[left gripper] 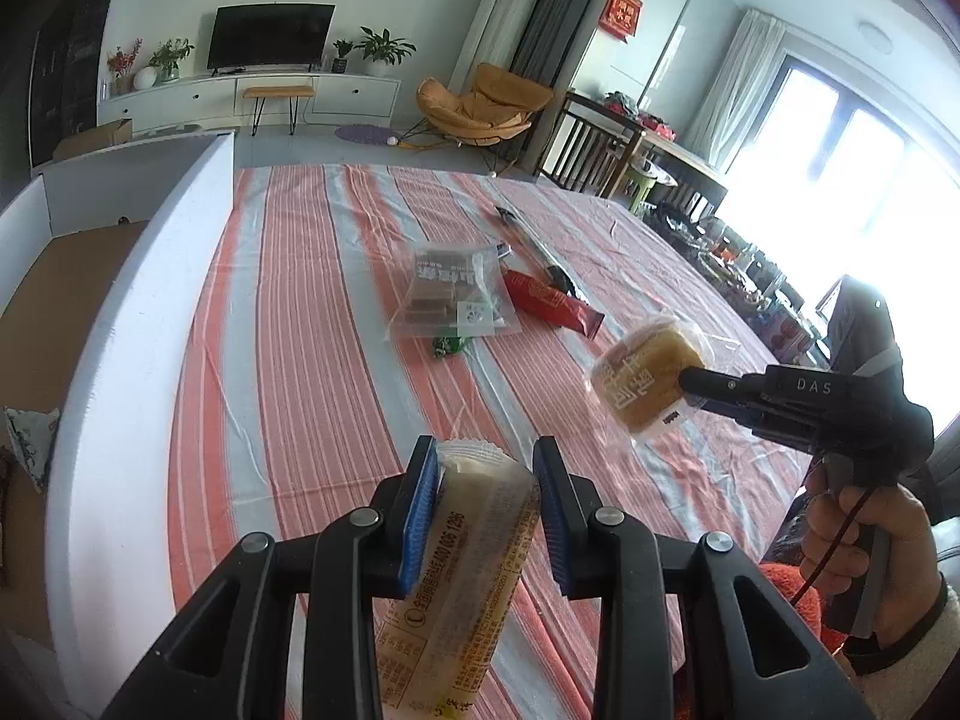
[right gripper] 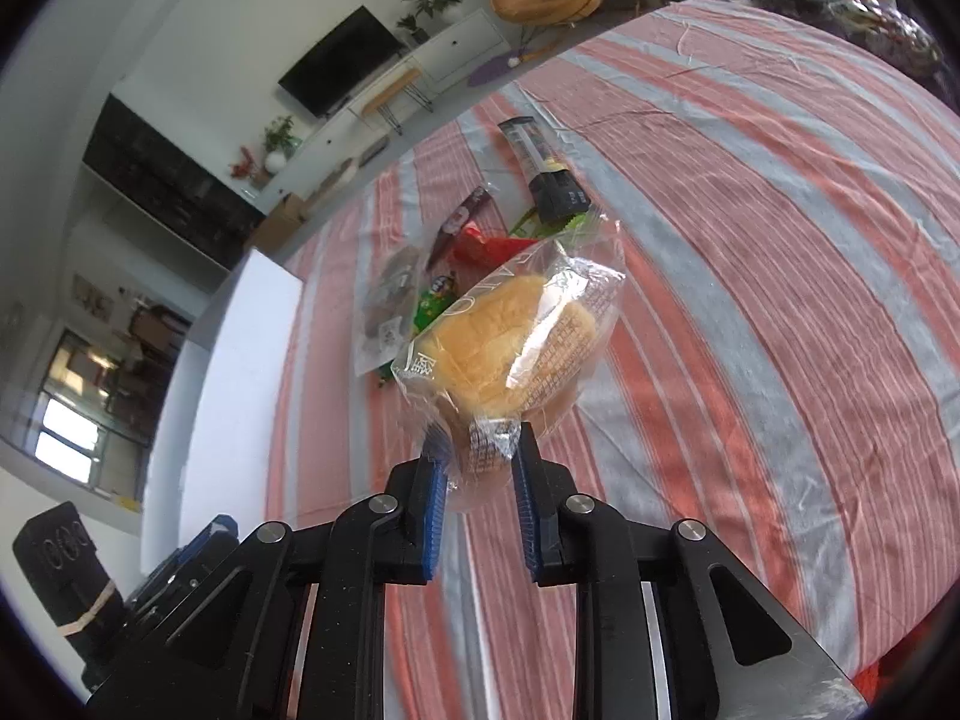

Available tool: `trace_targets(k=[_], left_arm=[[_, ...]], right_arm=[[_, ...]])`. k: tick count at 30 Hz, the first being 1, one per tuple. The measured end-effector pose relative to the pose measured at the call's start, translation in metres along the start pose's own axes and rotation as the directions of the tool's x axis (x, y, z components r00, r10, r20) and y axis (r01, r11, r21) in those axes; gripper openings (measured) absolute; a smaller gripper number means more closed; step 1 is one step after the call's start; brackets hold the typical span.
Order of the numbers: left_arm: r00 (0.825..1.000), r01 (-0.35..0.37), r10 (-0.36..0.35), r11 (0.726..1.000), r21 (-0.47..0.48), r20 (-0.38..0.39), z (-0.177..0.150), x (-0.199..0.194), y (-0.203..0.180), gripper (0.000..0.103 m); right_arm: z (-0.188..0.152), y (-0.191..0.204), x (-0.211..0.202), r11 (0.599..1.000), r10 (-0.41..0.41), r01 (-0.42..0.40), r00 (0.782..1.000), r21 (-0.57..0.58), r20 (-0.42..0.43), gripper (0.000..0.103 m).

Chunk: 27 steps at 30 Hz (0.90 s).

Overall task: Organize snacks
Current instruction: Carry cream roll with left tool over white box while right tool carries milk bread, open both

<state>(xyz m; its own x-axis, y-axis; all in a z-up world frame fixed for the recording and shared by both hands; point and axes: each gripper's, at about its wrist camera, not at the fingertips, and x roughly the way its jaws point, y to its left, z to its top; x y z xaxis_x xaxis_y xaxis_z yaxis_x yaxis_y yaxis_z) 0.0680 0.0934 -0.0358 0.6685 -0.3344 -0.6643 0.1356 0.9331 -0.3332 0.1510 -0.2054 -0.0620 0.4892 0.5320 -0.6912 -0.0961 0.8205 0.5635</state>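
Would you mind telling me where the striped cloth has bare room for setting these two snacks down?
Bare cloth lies between the white box wall and the snack pile. Another bare stretch runs right of the pile. It is crowded mid-table, around the clear cookie bag, red packet and dark stick pack.

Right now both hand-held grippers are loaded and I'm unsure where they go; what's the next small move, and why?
Probably swing the left hand-held gripper, shut on the wrapped cake, left over the white box wall; the box sits beside it, and the right hand-held gripper holds the bread bun farther away.
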Motion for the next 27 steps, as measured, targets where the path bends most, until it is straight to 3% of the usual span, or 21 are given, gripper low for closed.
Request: trace_targets(k=[2, 4, 6, 7, 8, 10, 13, 15, 17, 20, 21, 22, 23, 27], left_arm=[[1.000, 0.001, -0.001, 1.000, -0.013, 0.023, 0.004, -0.013, 0.004, 0.032], [0.999, 0.004, -0.003, 1.000, -0.026, 0.038, 0.008, -0.023, 0.010, 0.032], [0.999, 0.002, 0.000, 0.999, -0.041, 0.045, 0.011, -0.029, 0.016, 0.032], [0.999, -0.001, 0.003, 0.999, -0.046, 0.047, 0.012, -0.032, 0.018, 0.032], [0.999, -0.004, 0.006, 0.999, -0.051, 0.050, 0.012, -0.034, 0.021, 0.032], [0.998, -0.010, 0.013, 0.998, -0.055, 0.055, 0.010, -0.039, 0.025, 0.032], [0.998, -0.023, 0.026, 0.998, -0.052, 0.055, 0.006, -0.043, 0.029, 0.032], [0.998, -0.025, 0.028, 0.998, -0.055, 0.049, 0.005, -0.043, 0.031, 0.032], [0.999, -0.019, 0.022, 0.998, -0.064, 0.048, 0.005, -0.042, 0.031, 0.032], [0.998, -0.002, 0.007, 0.996, -0.088, 0.055, 0.008, -0.046, 0.032, 0.032], [0.998, 0.003, 0.002, 0.996, -0.092, 0.058, 0.010, -0.050, 0.032, 0.032], [0.998, 0.005, 0.001, 0.996, -0.091, 0.065, 0.013, -0.056, 0.034, 0.032], [0.997, 0.002, 0.005, 0.996, -0.089, 0.080, 0.015, -0.064, 0.036, 0.032], [0.990, -0.055, 0.065, 0.995, -0.077, 0.124, 0.025, -0.098, 0.058, 0.032]], right_arm=[[0.001, 0.000, -0.002, 1.000, -0.002, 0.002, 1.000, 0.000, -0.001, 0.020], [0.002, 0.001, 0.002, 0.996, -0.075, 0.075, 0.997, -0.037, 0.003, 0.020], [0.003, -0.004, 0.013, 0.987, -0.147, 0.144, 0.989, -0.069, -0.034, 0.034], [0.004, -0.009, 0.018, 0.980, -0.192, 0.188, 0.980, -0.065, -0.049, 0.064], [0.004, -0.013, 0.019, 0.966, -0.251, 0.249, 0.967, -0.063, -0.032, 0.080], [0.004, -0.014, 0.010, 0.929, -0.359, 0.361, 0.933, -0.077, 0.037, 0.080], [0.010, 0.001, -0.001, 0.894, -0.409, 0.425, 0.903, -0.141, 0.133, 0.081], [0.017, 0.013, 0.006, 0.860, -0.447, 0.467, 0.884, -0.205, 0.138, 0.085], [0.027, 0.013, 0.035, 0.827, -0.517, 0.510, 0.855, -0.237, 0.034, 0.087], [0.030, -0.016, 0.090, 0.821, -0.565, 0.523, 0.803, -0.228, -0.190, 0.088], [0.028, -0.025, 0.094, 0.834, -0.549, 0.515, 0.812, -0.198, -0.198, 0.087], [0.028, -0.028, 0.088, 0.844, -0.532, 0.509, 0.833, -0.168, -0.152, 0.084], [0.027, -0.028, 0.078, 0.861, -0.504, 0.488, 0.855, -0.140, -0.120, 0.073], [0.025, 0.008, 0.033, 0.929, -0.353, 0.346, 0.935, -0.130, -0.037, 0.072]])
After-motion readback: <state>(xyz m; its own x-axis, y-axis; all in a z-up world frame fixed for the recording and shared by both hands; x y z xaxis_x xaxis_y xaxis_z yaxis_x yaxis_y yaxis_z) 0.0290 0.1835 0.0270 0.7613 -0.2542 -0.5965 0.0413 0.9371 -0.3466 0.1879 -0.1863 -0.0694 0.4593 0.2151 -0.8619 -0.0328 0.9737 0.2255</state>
